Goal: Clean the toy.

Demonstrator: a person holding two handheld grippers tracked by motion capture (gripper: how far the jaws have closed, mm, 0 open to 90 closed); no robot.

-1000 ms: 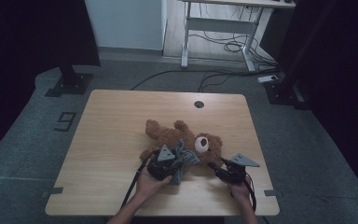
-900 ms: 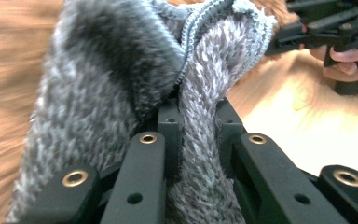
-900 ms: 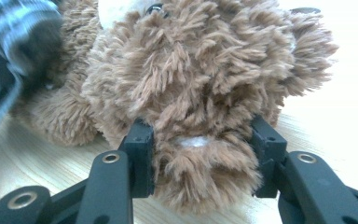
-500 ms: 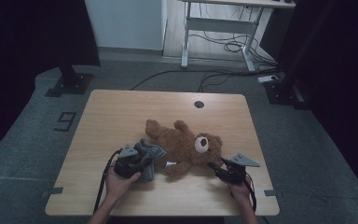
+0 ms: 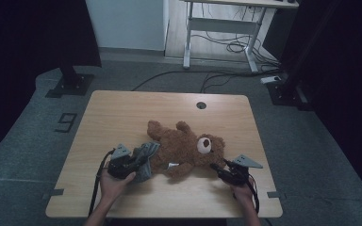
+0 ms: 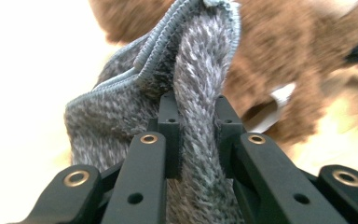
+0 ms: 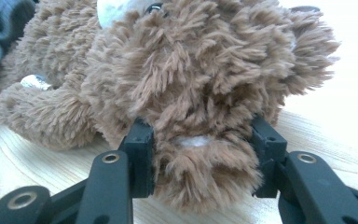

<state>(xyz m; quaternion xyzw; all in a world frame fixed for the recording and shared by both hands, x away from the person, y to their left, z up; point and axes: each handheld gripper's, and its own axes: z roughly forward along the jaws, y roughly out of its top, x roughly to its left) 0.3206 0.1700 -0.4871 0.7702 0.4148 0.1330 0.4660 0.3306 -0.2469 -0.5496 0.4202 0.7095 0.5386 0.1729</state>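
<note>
A brown teddy bear lies on its back on the wooden table, head towards the right. A grey knitted garment bunches at the bear's left end, beside its legs. My left gripper is shut on a fold of this grey garment, and the fabric is pinched between its pads. At the bear's head end, my right gripper is shut on a furry limb of the bear. The fur bulges out between its fingertips.
A round cable hole sits near the table's far edge. A white tag shows on the bear's near side. Beyond the table stand a desk frame with floor cables and a dark stand base.
My left gripper has moved left along the bear with the grey garment, from beside the head to the leg end. The right gripper has kept still on the bear.
</note>
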